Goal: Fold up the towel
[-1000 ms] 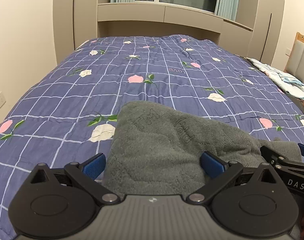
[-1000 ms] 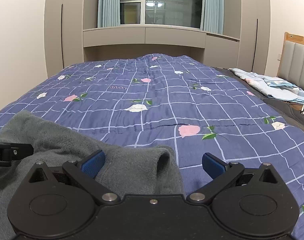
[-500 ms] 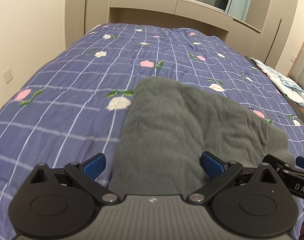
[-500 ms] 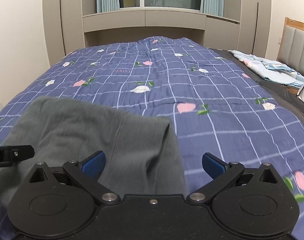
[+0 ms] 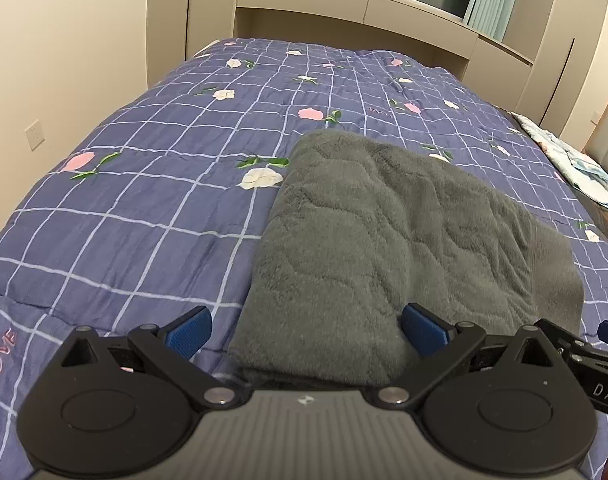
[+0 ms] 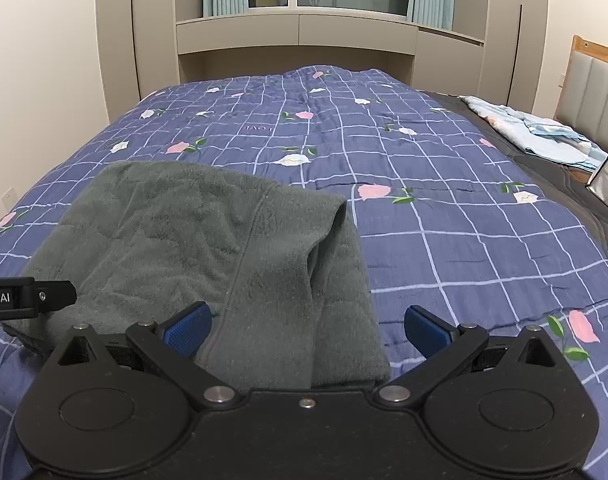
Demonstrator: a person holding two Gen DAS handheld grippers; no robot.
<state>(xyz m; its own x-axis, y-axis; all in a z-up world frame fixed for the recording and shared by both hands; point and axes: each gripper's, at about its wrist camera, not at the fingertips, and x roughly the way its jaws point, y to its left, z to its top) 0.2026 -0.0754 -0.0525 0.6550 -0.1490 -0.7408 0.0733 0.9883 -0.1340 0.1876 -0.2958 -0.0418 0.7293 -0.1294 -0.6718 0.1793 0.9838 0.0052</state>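
Observation:
A dark grey towel (image 5: 400, 240) lies folded on the blue flowered quilt (image 5: 144, 200). In the left wrist view it fills the centre and right, its near left corner between the blue pads. My left gripper (image 5: 306, 330) stands open just above that near edge, holding nothing. In the right wrist view the towel (image 6: 224, 248) lies at the centre left, its right side bulging up in a loose fold. My right gripper (image 6: 306, 330) is open over the towel's near right corner. Each gripper shows at the edge of the other's view.
The quilt (image 6: 444, 220) covers a wide bed that runs back to beige cupboards and a curtained window. A light blue crumpled cloth (image 6: 536, 132) lies at the right by a padded headboard (image 6: 596, 92). A wall socket (image 5: 34, 135) sits at the left.
Both grippers have drawn back and risen from the towel, so more of it shows. The towel now lies flatter on the quilt. Both pairs of jaws stayed open.

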